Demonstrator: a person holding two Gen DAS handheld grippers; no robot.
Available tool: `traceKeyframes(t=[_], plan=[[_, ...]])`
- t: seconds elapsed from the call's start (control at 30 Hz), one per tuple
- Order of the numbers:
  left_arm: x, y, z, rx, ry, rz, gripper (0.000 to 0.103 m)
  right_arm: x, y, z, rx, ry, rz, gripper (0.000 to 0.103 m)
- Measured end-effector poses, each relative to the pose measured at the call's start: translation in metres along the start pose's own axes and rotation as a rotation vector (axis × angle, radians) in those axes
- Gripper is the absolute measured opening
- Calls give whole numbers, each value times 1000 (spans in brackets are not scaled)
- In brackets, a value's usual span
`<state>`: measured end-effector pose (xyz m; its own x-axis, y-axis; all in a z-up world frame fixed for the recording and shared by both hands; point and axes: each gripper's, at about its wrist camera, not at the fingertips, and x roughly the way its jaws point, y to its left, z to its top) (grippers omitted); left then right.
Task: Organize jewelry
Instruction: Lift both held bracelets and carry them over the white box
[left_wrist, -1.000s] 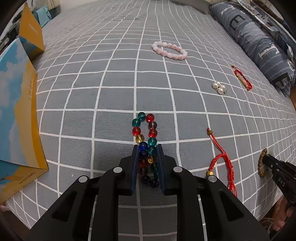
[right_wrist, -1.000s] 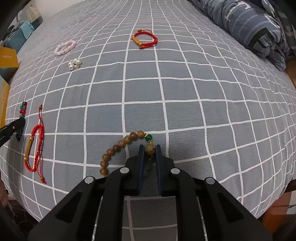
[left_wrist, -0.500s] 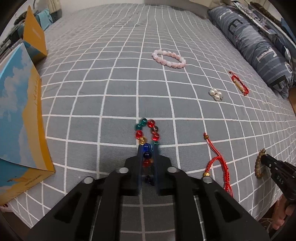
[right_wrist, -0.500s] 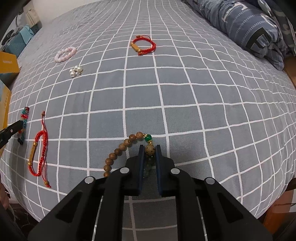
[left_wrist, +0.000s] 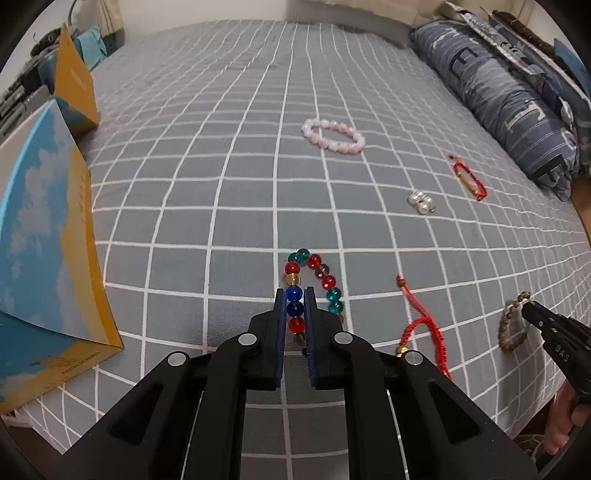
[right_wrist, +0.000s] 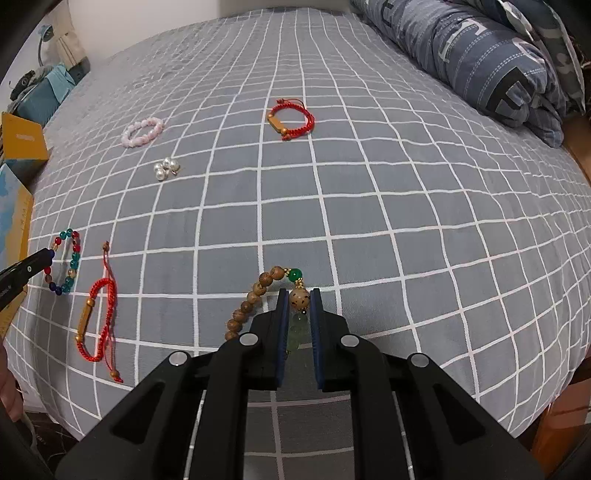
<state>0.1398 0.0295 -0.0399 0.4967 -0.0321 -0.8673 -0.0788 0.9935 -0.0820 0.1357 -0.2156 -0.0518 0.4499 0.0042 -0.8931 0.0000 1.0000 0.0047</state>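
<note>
pretty ordinary bedroom, a bed (right_wrist: 369, 206) with a grey sheet in a white grid, a folded blue-grey striped quilt (right_wrist: 480, 55) along its right edge, plain pale wall (right_wrist: 147, 22) behind, soft even indoor light, clutter piled far left

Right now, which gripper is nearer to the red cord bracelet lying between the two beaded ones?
Left, though only slightly. The left gripper, shut on the coloured glass bead bracelet, sits just beside the red cord bracelet. The right gripper clamps the wooden bead bracelet, a little farther off.

L gripper (left_wrist: 294, 295) clamped on multicolour bead bracelet (left_wrist: 320, 275), grid bedsheet (left_wrist: 221, 184)
</note>
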Motion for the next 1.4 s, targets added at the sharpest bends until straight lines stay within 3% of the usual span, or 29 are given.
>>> traceKeyframes(t=[0.8, 1.17, 1.4], plan=[[-67, -10, 6, 33, -188, -42, 9, -39, 5, 7, 11, -157, 20, 11], [-104, -10, 8, 46, -287, 14, 9, -64, 17, 17, -11, -246, 18, 11], [-118, -2, 15, 47, -304, 36, 9, -87, 27, 37, -2, -285, 17, 11]])
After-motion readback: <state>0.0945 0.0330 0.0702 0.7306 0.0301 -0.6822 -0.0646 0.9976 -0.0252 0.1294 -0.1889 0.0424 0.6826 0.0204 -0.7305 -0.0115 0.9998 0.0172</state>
